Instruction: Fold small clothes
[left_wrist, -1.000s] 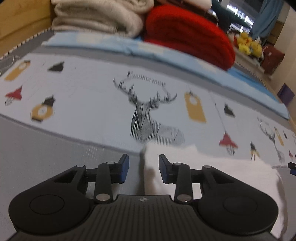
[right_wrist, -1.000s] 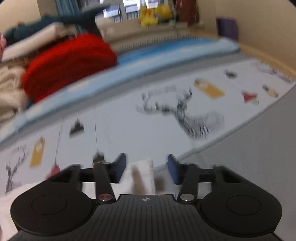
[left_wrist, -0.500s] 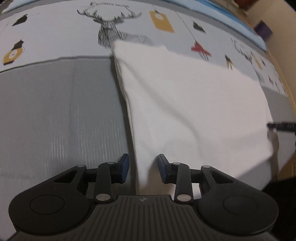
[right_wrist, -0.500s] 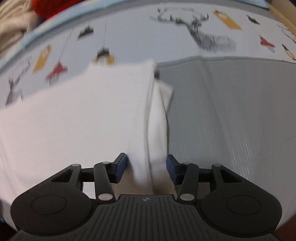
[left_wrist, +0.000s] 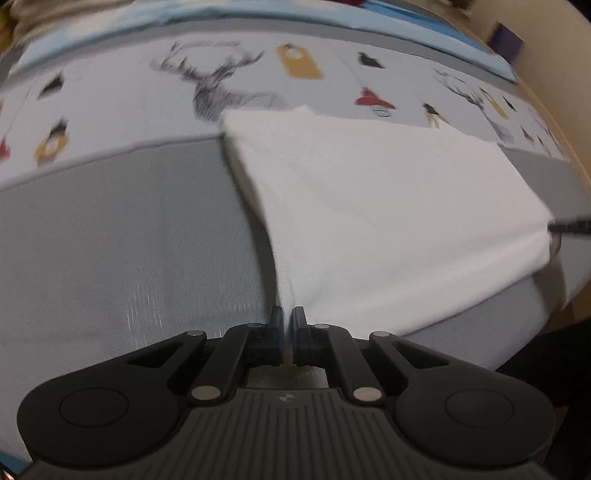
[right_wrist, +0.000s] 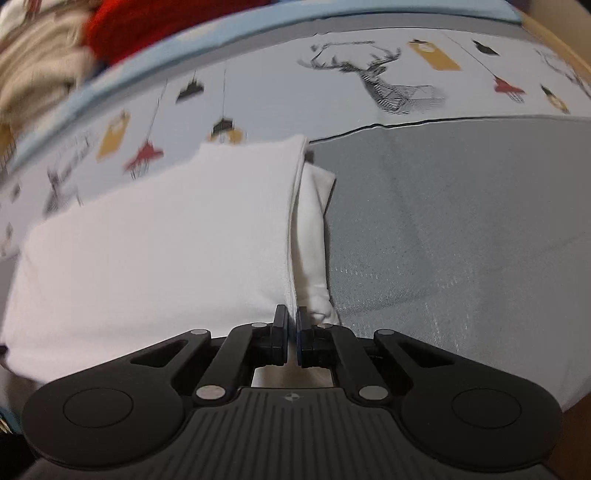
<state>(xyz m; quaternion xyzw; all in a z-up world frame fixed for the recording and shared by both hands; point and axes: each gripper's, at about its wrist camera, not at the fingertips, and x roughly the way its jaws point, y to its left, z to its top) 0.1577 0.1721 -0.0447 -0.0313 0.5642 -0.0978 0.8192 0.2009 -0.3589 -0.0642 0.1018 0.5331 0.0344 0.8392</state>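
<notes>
Mid-fold: white garment (left_wrist: 388, 206) spread flat on the grey bed cover (left_wrist: 122, 236), near corners at six o'clock. Left gripper (left_wrist: 287, 318) and right gripper (right_wrist: 291, 316) both pinched tight on those corners. Next, probably: lift together, carry toward twelve o'clock, keep edges level.
</notes>
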